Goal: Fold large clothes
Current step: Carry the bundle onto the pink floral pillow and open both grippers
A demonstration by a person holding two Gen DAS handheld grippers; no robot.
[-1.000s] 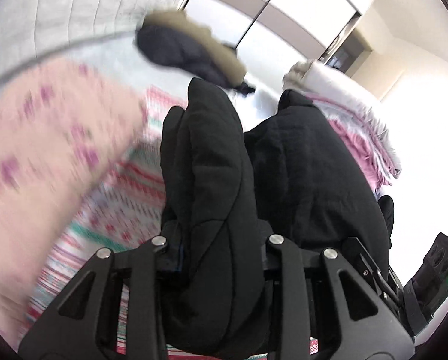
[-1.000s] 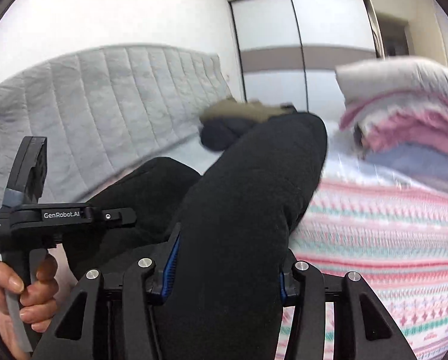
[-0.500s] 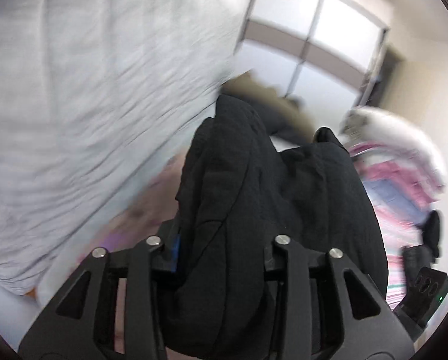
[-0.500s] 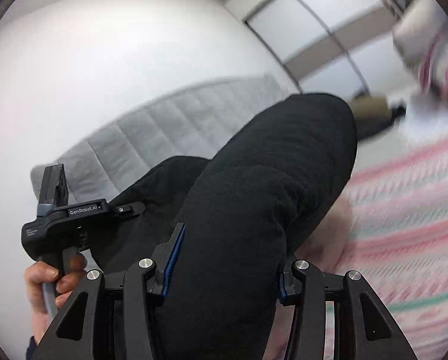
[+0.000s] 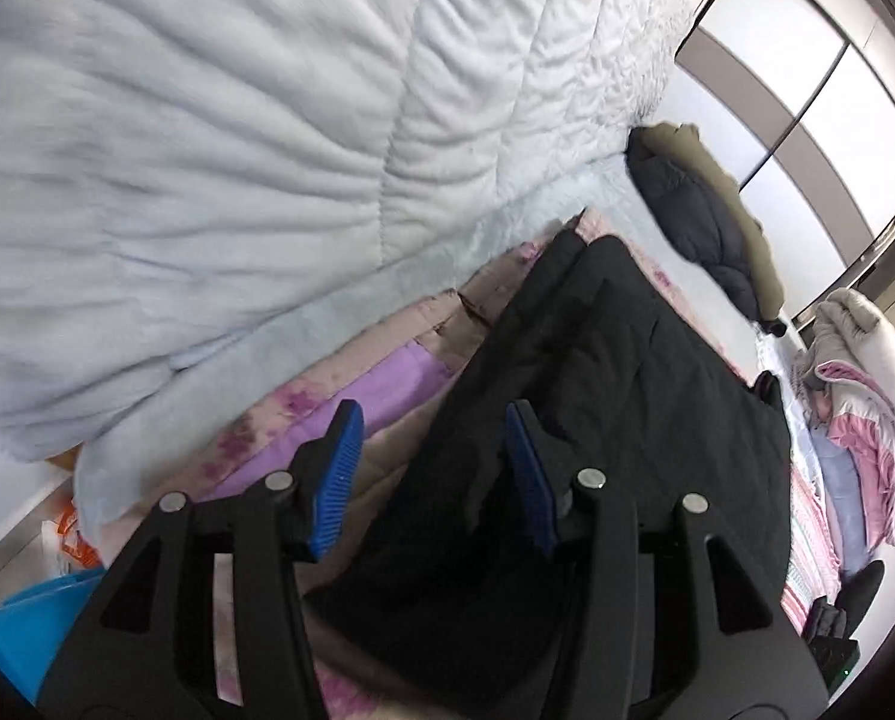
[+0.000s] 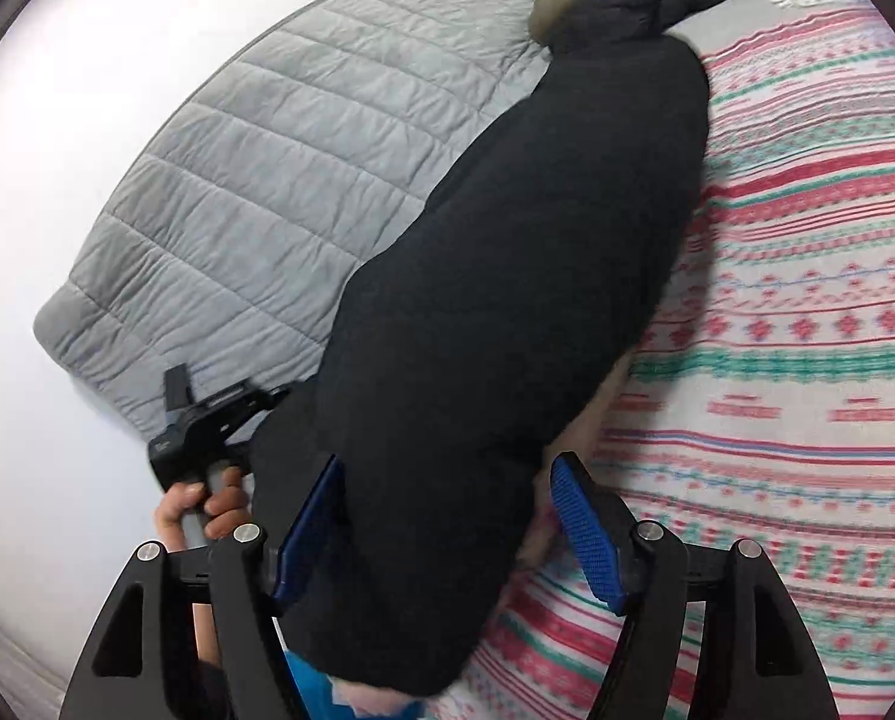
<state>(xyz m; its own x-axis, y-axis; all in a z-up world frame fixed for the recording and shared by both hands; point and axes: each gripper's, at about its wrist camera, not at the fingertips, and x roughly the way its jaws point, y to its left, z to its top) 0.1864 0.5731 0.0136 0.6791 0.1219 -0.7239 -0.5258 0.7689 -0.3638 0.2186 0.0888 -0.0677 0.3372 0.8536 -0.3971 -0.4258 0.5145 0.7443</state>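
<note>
A folded black padded coat (image 5: 615, 396) lies on a pink and purple folded garment (image 5: 387, 372) on the bed. In the right wrist view the coat (image 6: 519, 276) stretches away along the bed's left side. My left gripper (image 5: 435, 474) is open, its blue pads (image 5: 336, 480) apart over the coat's near edge. My right gripper (image 6: 447, 534) is open, its pads either side of the coat's near end without gripping. The left gripper with the hand on it also shows in the right wrist view (image 6: 207, 432).
A grey quilted headboard (image 6: 279, 168) runs along the bed's left side. A dark jacket with olive trim (image 5: 705, 216) lies further up the bed. A stack of pink and white bedding (image 5: 855, 396) sits at the right. The striped patterned bedcover (image 6: 795, 312) spreads to the right.
Both grippers were shut on the black coat and carried it towards the headboard side. Now both have opened, and the coat lies on the pink garment.
</note>
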